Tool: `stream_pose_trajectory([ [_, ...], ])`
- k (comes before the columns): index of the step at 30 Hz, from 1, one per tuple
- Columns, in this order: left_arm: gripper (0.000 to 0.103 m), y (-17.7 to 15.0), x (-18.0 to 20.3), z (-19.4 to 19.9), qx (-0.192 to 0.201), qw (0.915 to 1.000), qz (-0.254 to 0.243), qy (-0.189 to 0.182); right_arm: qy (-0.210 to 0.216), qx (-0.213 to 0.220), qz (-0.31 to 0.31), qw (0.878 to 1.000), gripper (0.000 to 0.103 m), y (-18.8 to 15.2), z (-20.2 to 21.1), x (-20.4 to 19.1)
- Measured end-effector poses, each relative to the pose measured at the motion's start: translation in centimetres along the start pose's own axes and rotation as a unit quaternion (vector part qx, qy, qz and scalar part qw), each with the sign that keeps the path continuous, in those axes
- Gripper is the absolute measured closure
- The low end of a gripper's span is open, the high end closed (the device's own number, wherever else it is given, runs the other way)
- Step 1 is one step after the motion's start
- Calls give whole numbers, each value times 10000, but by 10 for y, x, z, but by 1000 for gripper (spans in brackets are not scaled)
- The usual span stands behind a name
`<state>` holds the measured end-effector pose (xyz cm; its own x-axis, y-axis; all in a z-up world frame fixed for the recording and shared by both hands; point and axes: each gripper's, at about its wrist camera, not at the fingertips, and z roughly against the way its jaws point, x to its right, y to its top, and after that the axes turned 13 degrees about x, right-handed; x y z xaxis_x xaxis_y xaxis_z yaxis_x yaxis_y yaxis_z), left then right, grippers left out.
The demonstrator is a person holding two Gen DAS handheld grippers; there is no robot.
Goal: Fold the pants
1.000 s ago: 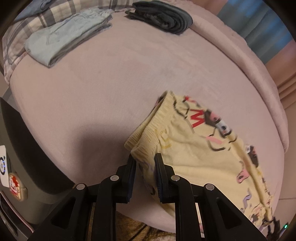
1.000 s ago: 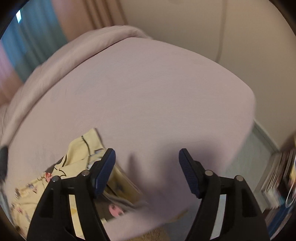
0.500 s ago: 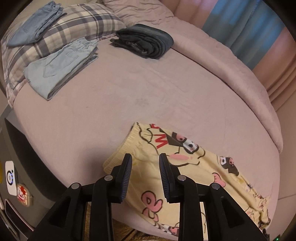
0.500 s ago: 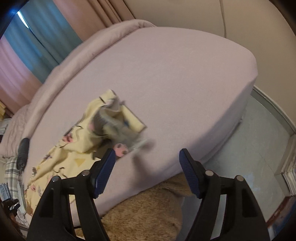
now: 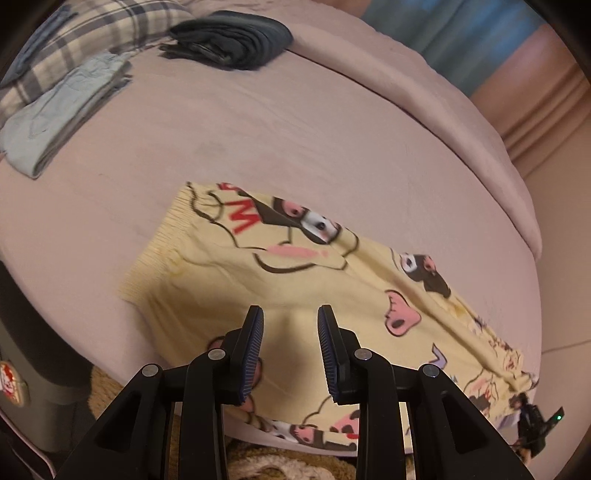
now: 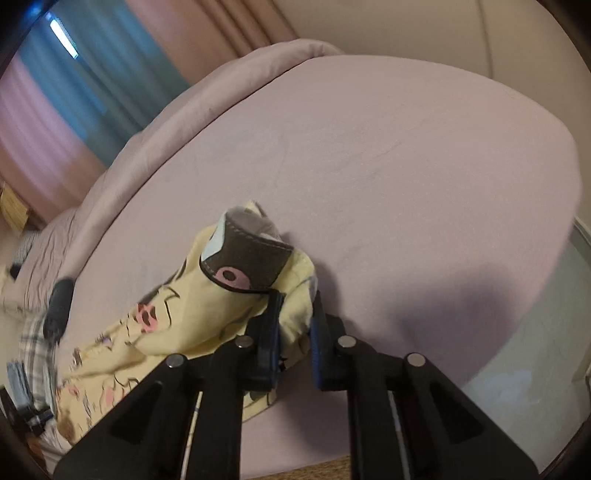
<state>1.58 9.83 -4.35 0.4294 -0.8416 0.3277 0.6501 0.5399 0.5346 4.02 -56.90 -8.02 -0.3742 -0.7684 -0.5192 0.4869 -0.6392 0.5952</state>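
1. The yellow cartoon-print pants are spread across the near edge of the bed, waistband to the left in the left wrist view, with the legs trailing off to the right and a bit hanging over the edge.
2. The left claw hovers over the pants near the waist end. Its jaws are a little apart and aren't pinching anything.
3. The right claw has just been closing, and its jaws are now clamped on a bunched-up bit of the pants' leg end, where a grey printed patch stands up in front of the fingers.
4. Further back on the bed: a folded light blue pair, a dark folded pile and a plaid pillow.
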Motion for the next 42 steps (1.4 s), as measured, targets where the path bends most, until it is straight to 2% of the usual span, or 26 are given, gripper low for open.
stream_pose_trajectory([
  [2, 75, 0, 5, 0, 5, 10000, -77, -55, 47, 255, -379, 9989, 92, 6, 21, 2],
  [4, 75, 0, 10, -4, -5, 9997, -204, -92, -92, 385, -397, 9984, 93, 7, 38, -3],
  [6, 75, -2, 14, -13, -90, 9994, -339, -23, -324, 280, -168, 9989, 93, 0, 42, -5],
  [8, 75, -5, 17, -26, -246, 9988, -421, 24, -623, -106, -144, 9979, 90, -18, 28, 2],
  [9, 75, -6, 17, -30, -311, 9986, -427, 4, -928, -496, -118, 9944, 86, -31, 14, 8],
  [11, 75, -12, 17, -41, -486, 9978, -438, -42, -901, -324, -137, 9953, 81, -35, 18, 11],
  [12, 75, -14, 17, -45, -555, 9973, -471, -43, -989, -399, -228, 9940, 75, -33, 23, 11],
  [14, 75, -19, 14, -57, -695, 9959, -573, 67, -1376, -353, -183, 9897, 32, -27, 38, 12],
  [16, 75, -24, 11, -64, -641, 9963, -571, 47, -1564, -99, 96, 9876, 30, -13, 49, -1],
  [18, 75, -27, 12, -63, -414, 9969, -660, 67, -1532, 74, 325, 9876, 30, 3, 61, -16],
  [21, 74, -32, 22, -63, -310, 9940, -1020, 234, -1083, 198, 563, 9923, 26, 22, 58, -41],
  [25, 73, -33, 24, -63, -249, 9938, -1057, 248, -778, -318, 1082, 9906, 23, 27, 10, -63],
  [27, 73, -33, 21, -63, -238, 9945, -1006, 154, -825, -832, 1297, 9846, 27, 17, -23, -63],
  [28, 73, -34, 20, -62, -238, 9948, -981, 104, -828, -1006, 1374, 9819, 49, 13, -35, -62],
  [29, 73, -34, 19, -62, -241, 9952, -946, 51, -842, -1158, 1474, 9787, 91, 7, -43, -61],
  [30, 73, -33, 17, -61, -243, 9956, -902, 9, -917, -1228, 1582, 9754, 101, 1, -47, -62],
  [31, 73, -33, 15, -61, -244, 9960, -857, -26, -918, -1133, 1699, 9746, 98, 1, -45, -67],
  [36, 73, -33, 15, -61, -291, 9958, -870, -5, -617, -374, 2037, 9764, 98, 15, -11, -94],
  [38, 73, -32, 18, -63, -289, 9958, -868, 14, -371, -134, 2047, 9780, 98, 22, -1, -99],
  [40, 73, -32, 20, -63, -270, 9959, -859, -11, -201, 30, 1953, 9805, 98, 31, 1, -102],
  [42, 73, -32, 17, -61, -243, 9961, -841, -58, -344, 50, 1913, 9809, 98, 38, -19, -99],
])
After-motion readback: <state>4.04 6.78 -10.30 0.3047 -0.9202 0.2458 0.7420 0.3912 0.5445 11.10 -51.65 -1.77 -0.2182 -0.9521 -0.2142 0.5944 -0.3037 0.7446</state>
